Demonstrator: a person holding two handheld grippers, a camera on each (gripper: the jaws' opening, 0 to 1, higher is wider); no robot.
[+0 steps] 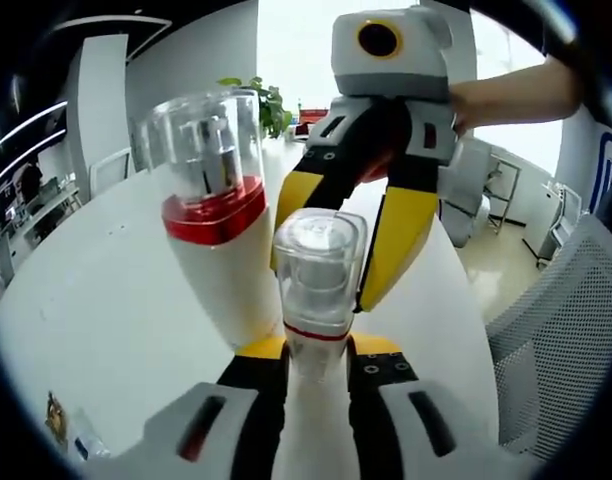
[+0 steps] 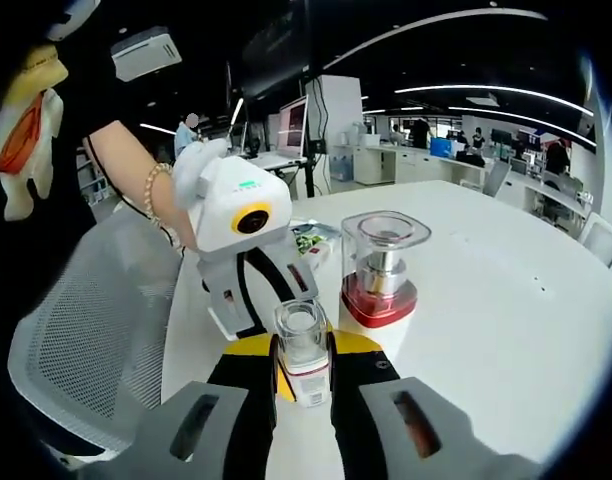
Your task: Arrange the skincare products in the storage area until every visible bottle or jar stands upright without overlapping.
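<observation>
On the left of the left gripper view stood the large bottle (image 1: 211, 200), upright on the white bench (image 1: 96, 300), with a white body, a red band and a tall clear cap over its pump. Just right of it and nearer, the small bottle (image 1: 319, 265) rose between the jaws of the left hand-held gripper (image 1: 318, 350), which were pressed against its white body below the thin red ring. The yellow fingers of the right hand-held gripper (image 1: 336, 230) came down around the same bottle from the far side. In the right gripper view the left hand-held gripper (image 2: 271, 300) reached in from the left, and the right hand-held gripper (image 2: 304, 365) pinched the small bottle (image 2: 302, 345) low on its body. The large bottle (image 2: 379, 275) stood apart to the right on the bench (image 2: 506, 300). Both bottles looked like rigid, smooth plastic, probably light and slippery, and the tall one likely tippy. The clear caps might pull off, so the white body below the band seemed the safer hold. By count: two bottles, one large and one small, and two hand-held grippers.
</observation>
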